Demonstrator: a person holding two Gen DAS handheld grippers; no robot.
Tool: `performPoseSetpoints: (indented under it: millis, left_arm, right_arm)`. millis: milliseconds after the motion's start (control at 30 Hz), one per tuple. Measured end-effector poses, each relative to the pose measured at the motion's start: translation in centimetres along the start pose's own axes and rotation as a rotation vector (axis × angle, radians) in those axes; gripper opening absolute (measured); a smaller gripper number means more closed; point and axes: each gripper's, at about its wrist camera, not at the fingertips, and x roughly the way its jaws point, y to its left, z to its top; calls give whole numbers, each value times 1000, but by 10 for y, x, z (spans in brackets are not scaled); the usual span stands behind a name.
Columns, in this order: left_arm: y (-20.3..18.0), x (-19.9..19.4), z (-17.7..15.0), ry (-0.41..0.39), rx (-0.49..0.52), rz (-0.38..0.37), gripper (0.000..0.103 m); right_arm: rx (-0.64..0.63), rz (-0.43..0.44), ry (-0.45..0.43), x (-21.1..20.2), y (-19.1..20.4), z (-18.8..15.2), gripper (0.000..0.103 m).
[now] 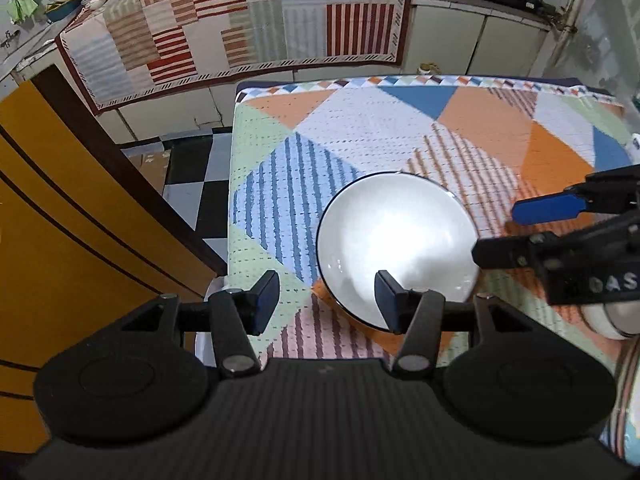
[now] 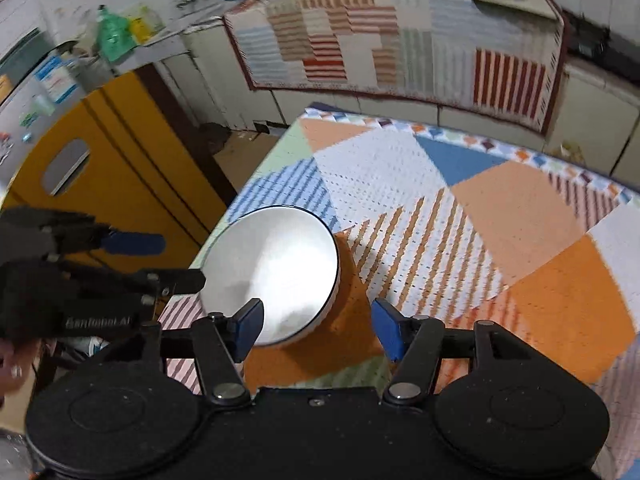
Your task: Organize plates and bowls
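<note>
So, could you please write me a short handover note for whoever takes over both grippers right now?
Left gripper: open, nothing between its pads, at the near left edge of the white bowl.
Right gripper: open and empty, on the bowl's other side.
The bowl sits upright and empty on the patterned tablecloth, near the table's left edge; neither gripper grips it.
Part of another white dish shows at the right edge of the left wrist view, beneath the right gripper.
Done: cannot tell from these views.
Left: probably take the bowl and stack it with the other dishes; the destination is not in view.
</note>
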Motion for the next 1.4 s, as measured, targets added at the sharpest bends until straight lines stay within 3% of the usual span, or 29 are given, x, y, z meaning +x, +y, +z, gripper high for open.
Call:
performPoseSetpoints:
  millis: [67, 200, 267, 333, 433, 500, 567, 600, 667, 767, 967, 1200, 1400]
  left_arm:
    - [1, 3, -3, -32, -17, 23, 52]
    - [6, 16, -8, -41, -79, 18, 52]
    - [7, 24, -11, -33, -95, 30, 51]
    - [6, 30, -15, -27, -109, 24, 49]
    - [8, 37, -21, 5, -160, -22, 47]
    - [9, 38, -24, 9, -204, -79, 42]
    - [8, 38, -25, 25, -245, -120, 20]
    - [7, 38, -23, 44, -257, -121, 18]
    - [4, 37, -23, 73, -266, -101, 15]
    - [1, 32, -25, 120, -259, -94, 14]
    - [-7, -2, -30, 147, -280, -167, 14]
    - [-52, -61, -28, 109, -217, -233, 14]
    - [-108, -90, -26, 84, -160, -303, 14]
  right_arm:
    - [32, -20, 15, 15, -1, 2, 55]
    - [9, -58, -25, 33, 8, 0, 50]
    - [16, -58, -19, 40, 9, -2, 41]
    - [29, -88, -9, 45, 8, -3, 23]
    - [88, -86, -3, 47, -1, -8, 22]
    - [107, -86, 2, 49, -6, -8, 22]
    - [137, -110, 16, 54, -9, -7, 22]
    - [154, -105, 15, 56, -10, -6, 20]
    - [187, -59, 13, 56, -11, -4, 5]
    - [184, -67, 44, 55, -4, -5, 8]
    - [205, -18, 52, 20, -5, -17, 10]
    - [208, 14, -56, -55, -14, -35, 11]
    - [173, -60, -155, -127, -29, -60, 11]
